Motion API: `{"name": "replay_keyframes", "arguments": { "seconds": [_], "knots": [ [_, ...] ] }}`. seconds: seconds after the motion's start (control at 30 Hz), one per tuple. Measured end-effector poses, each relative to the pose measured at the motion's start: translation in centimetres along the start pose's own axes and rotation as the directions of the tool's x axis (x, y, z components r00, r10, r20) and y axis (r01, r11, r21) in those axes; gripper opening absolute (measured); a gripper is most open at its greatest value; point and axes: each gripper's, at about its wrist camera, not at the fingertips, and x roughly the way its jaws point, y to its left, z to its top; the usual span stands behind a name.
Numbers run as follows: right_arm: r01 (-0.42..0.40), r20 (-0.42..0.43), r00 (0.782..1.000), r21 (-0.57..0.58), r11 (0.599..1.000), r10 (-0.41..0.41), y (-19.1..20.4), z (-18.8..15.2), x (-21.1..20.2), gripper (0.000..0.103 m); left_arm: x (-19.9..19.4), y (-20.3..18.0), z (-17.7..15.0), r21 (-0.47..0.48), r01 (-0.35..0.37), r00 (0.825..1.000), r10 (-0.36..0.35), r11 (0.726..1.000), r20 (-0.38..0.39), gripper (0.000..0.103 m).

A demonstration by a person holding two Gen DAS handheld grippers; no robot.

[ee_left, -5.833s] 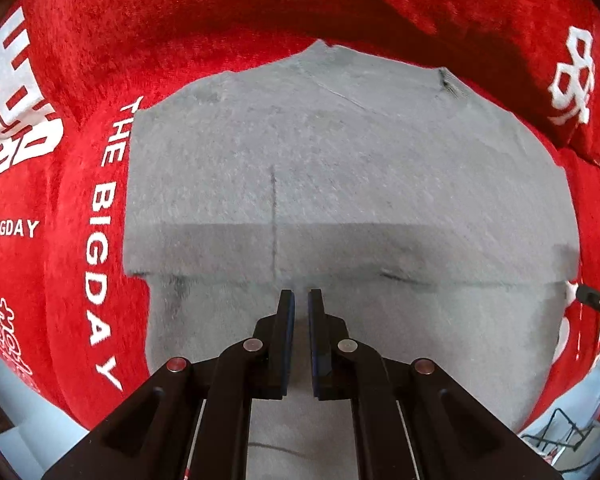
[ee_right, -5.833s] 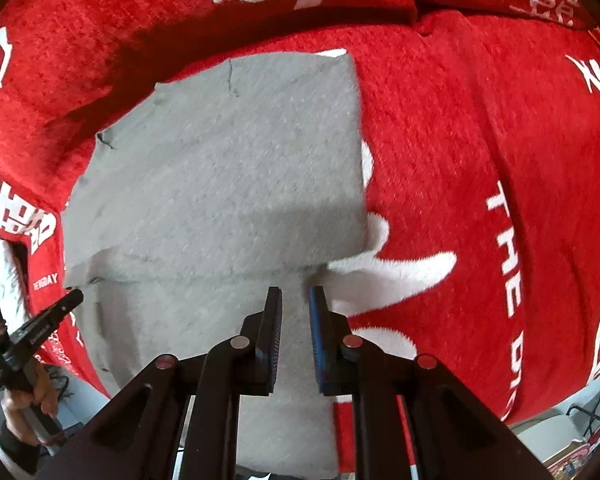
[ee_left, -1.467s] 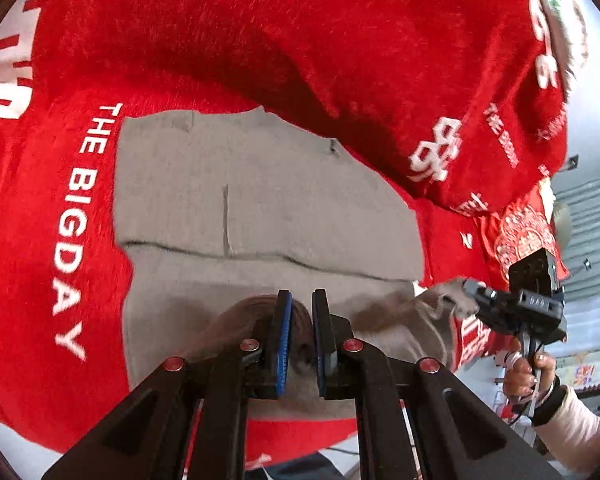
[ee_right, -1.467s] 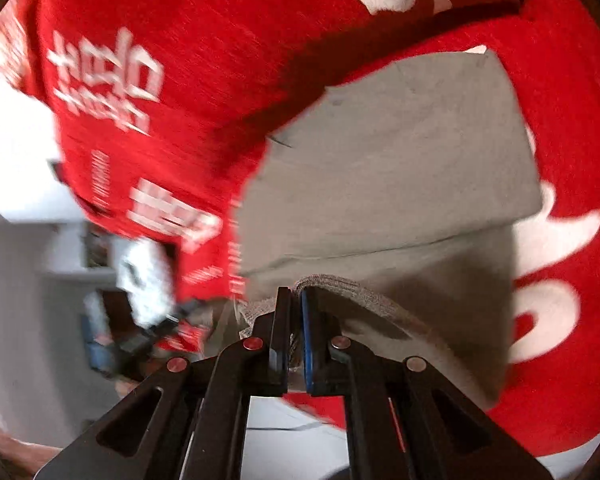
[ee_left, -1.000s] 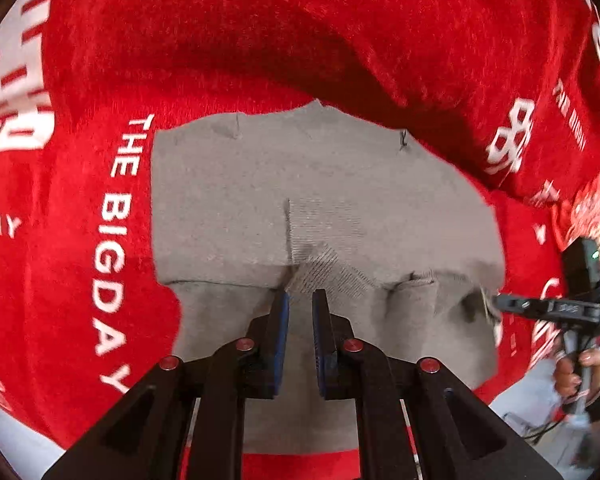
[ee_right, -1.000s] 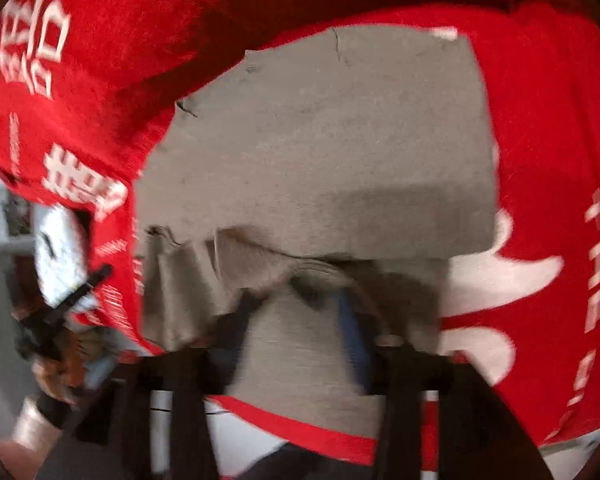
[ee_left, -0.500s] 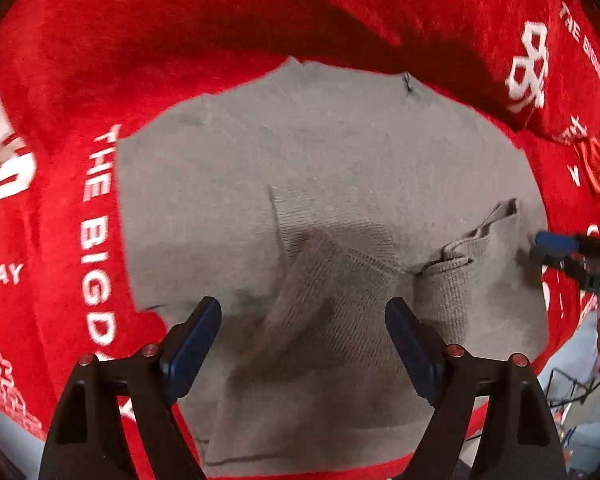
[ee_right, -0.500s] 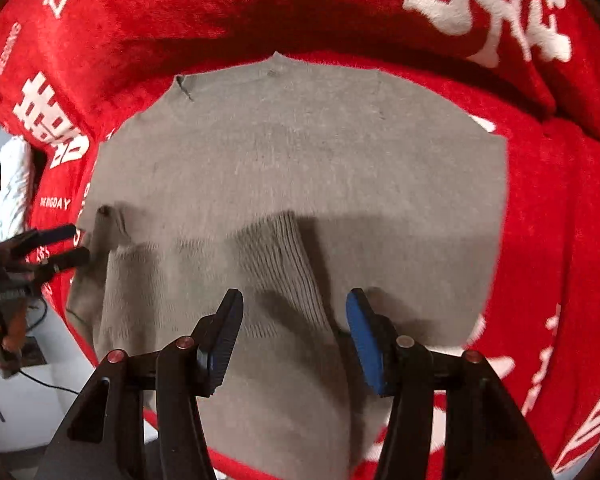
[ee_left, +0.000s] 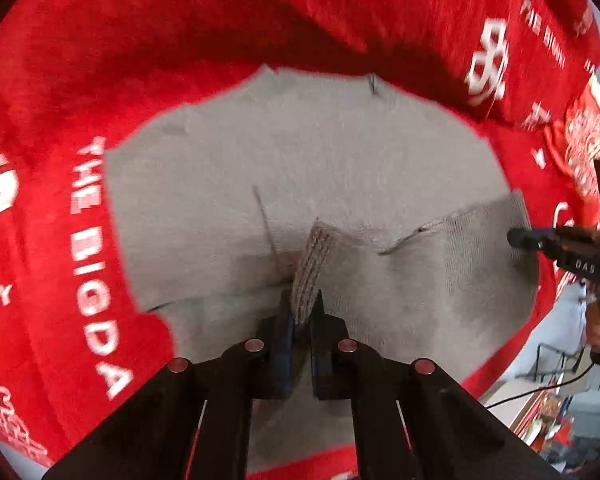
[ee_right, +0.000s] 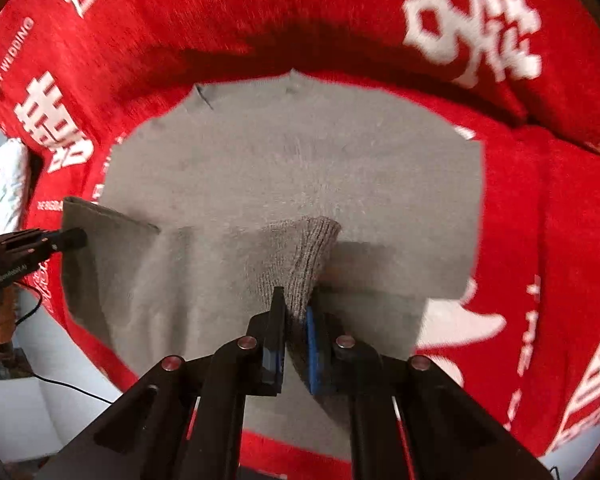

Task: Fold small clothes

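Half a second on, both grippers have closed from wide open onto the near hem of the grey knit sweater (ee_left: 284, 168) and raised it. Left gripper (ee_left: 302, 314) pinches a ribbed fold; right gripper (ee_right: 296, 312) likewise — jaws nearly together, cloth between. Spread on the red printed blanket (ee_left: 80, 80), the sweater fills each view's centre, its far edge at 12 o'clock. Judged mid-fold: the next move likely calls for carrying the hem evenly toward 12 o'clock — both corners level, so the soft, fuzzy knit doesn't bunch.
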Motion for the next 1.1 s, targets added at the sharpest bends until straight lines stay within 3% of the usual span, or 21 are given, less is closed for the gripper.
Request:
{"name": "replay_keyframes", "arguments": {
  "seconds": [0.2,0.33,0.4,0.5,0.63,0.73,0.87,1.03,1.1],
  "knots": [
    [-0.003,0.139,0.990,0.024,1.000,-0.001,0.2,1.1,-7.3,0.010,-7.3,1.3,-0.3,-0.046,0.032,0.994,-0.027,0.998,0.106,0.008],
    [0.010,0.208,0.978,0.008,1.000,-0.011,1.0,5.0,-8.6,0.010,-10.7,1.9,2.4,-0.050,0.051,0.977,-0.040,0.997,0.209,0.008],
    [0.030,0.221,0.975,0.007,1.000,-0.031,0.7,7.1,-7.9,0.010,-10.5,2.0,4.2,-0.044,0.043,0.970,-0.031,0.998,0.243,0.008],
    [0.034,0.214,0.976,0.044,0.998,-0.042,-0.1,10.3,-4.7,0.010,-8.8,2.9,6.4,-0.054,0.028,0.967,-0.014,0.998,0.255,0.008],
    [0.006,0.155,0.988,0.153,0.988,-0.030,-3.0,13.6,1.9,0.010,-2.2,3.8,10.5,-0.079,-0.097,0.968,0.112,0.992,0.226,0.008],
    [-0.001,0.122,0.992,0.234,0.972,-0.028,-4.8,14.3,6.4,0.009,2.8,5.1,12.0,-0.131,-0.154,0.973,0.173,0.979,0.150,0.008],
    [-0.018,0.102,0.995,0.336,0.942,-0.017,-6.8,14.0,10.2,0.009,6.8,6.1,12.4,-0.175,-0.201,0.969,0.222,0.964,0.108,0.008],
    [0.011,0.121,0.991,0.326,0.945,-0.053,-6.6,14.0,10.5,0.010,8.5,7.3,12.9,-0.217,-0.240,0.960,0.264,0.946,0.089,0.008],
    [0.076,0.123,0.985,0.333,0.940,-0.123,-6.6,14.1,9.7,0.010,8.2,7.8,13.0,-0.241,-0.244,0.958,0.271,0.939,0.088,0.018]
  ]
}}
